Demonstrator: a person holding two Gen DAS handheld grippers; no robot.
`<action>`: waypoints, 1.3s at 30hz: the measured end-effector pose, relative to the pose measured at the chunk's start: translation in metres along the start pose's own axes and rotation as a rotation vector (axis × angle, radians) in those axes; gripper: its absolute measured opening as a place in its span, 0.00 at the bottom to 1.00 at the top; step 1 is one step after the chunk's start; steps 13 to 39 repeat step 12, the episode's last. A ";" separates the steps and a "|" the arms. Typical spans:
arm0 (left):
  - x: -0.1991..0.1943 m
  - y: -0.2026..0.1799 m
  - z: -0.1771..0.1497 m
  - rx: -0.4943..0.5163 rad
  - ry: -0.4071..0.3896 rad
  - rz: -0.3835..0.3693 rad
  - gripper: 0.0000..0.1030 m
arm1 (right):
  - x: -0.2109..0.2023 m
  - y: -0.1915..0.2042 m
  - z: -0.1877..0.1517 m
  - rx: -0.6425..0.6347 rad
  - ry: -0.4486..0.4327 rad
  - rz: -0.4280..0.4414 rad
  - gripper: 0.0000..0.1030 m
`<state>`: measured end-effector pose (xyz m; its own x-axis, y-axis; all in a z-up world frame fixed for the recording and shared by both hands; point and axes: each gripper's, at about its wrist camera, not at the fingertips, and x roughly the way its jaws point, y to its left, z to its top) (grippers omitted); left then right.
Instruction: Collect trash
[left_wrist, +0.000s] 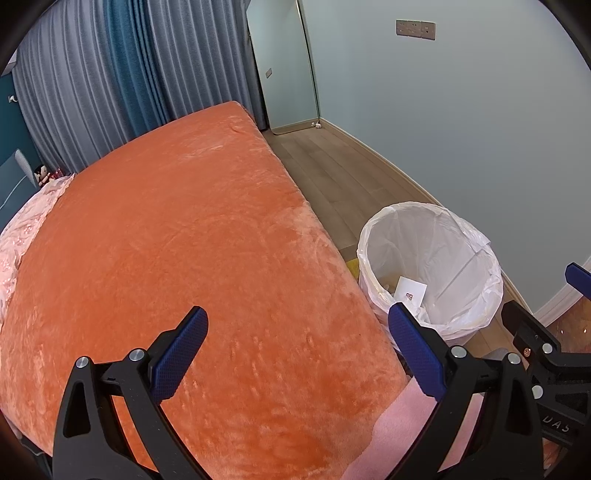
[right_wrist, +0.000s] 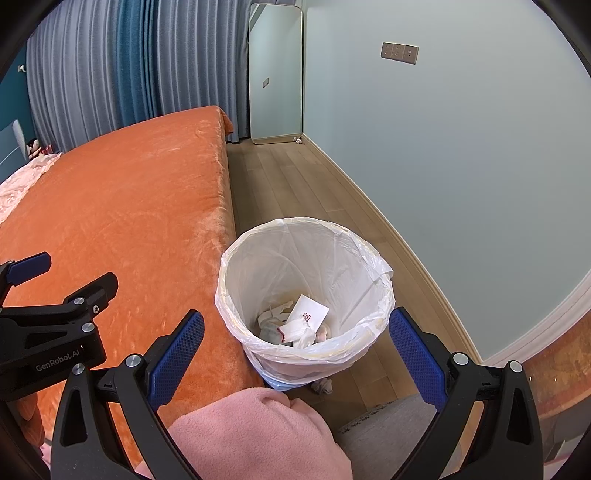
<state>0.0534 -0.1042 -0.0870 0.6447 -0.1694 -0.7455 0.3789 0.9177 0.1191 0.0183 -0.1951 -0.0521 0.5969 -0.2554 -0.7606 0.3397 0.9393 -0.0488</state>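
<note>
A round bin (right_wrist: 236, 291) lined with a white plastic bag stands on the wood floor against the side of the bed; it also shows in the left wrist view, bin (left_wrist: 476, 236). Inside lie a white card with a red mark (right_wrist: 308, 312) and crumpled tissues (right_wrist: 291, 332). My right gripper (right_wrist: 297, 332) hangs open just above and in front of the bin, nothing between its blue pads. My left gripper (left_wrist: 297, 325) is open over the orange bedspread (left_wrist: 184, 240), holding nothing. A small crumpled scrap (right_wrist: 322, 386) lies on the floor at the bin's base.
The bed's edge runs right beside the bin. A pink fleece cloth (right_wrist: 258, 435) sits below the right gripper. A wood floor strip (right_wrist: 295, 184) leads to a standing mirror (right_wrist: 275, 74), with a small white scrap (right_wrist: 297, 139) in the corner. A pink quilt (left_wrist: 22, 236) lies far left.
</note>
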 end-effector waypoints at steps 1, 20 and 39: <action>0.000 0.000 0.000 0.001 0.000 -0.001 0.91 | 0.000 0.000 0.000 -0.001 0.000 0.000 0.94; 0.005 -0.003 -0.002 0.035 0.024 -0.036 0.91 | 0.003 0.000 -0.001 0.001 0.007 -0.004 0.94; 0.005 -0.003 -0.002 0.035 0.024 -0.036 0.91 | 0.003 0.000 -0.001 0.001 0.007 -0.004 0.94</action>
